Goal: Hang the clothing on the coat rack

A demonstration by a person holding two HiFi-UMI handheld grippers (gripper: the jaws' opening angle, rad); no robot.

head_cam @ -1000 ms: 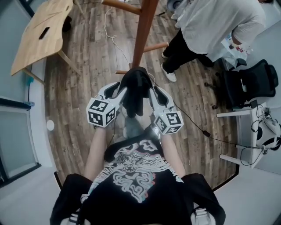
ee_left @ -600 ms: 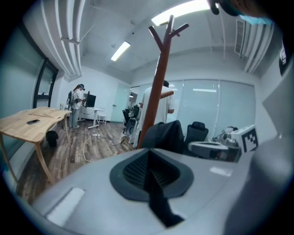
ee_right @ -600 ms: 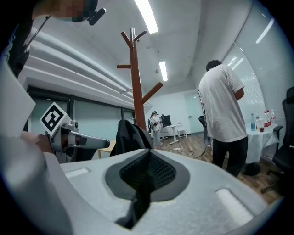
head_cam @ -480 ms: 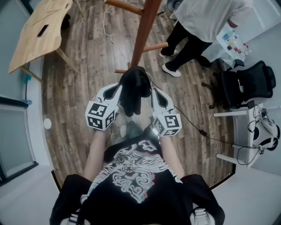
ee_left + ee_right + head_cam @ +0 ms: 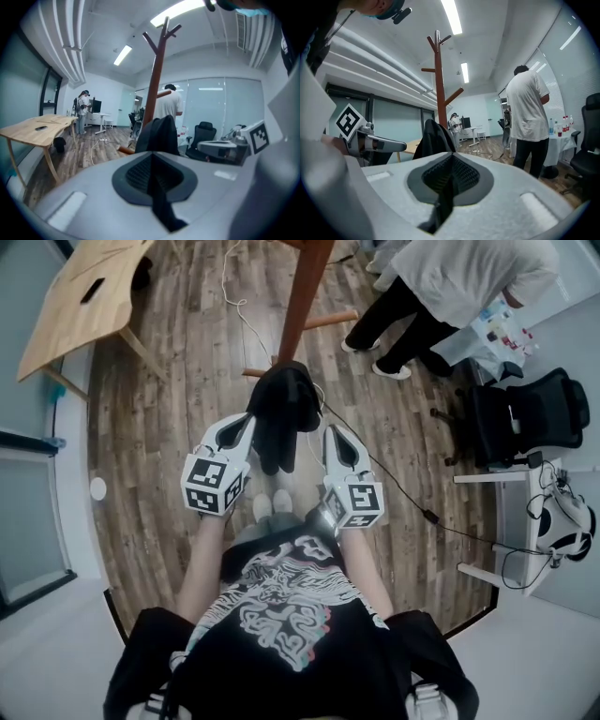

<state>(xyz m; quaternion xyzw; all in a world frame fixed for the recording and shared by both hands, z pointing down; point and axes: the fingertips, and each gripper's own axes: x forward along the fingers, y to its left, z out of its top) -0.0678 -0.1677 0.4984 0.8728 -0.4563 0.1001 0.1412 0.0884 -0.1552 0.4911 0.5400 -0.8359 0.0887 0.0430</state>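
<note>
I hold: left gripper (image 5: pixel 246 427), jaws clamped on black garment (image 5: pixel 281 413); right gripper (image 5: pixel 330 437), jaws clamped on same garment. Coat rack (image 5: pixel 305 296) on wood floor (image 5: pixel 187 362), near.

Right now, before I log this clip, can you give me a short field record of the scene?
held item: black fabric garment, bunched between both grippers
left gripper: shut on the garment
right gripper: shut on the garment
rack: brown wooden coat rack, just ahead; garment not yet hung
bystander: person in white shirt, right of the rack
other: light wooden table, far left
</note>
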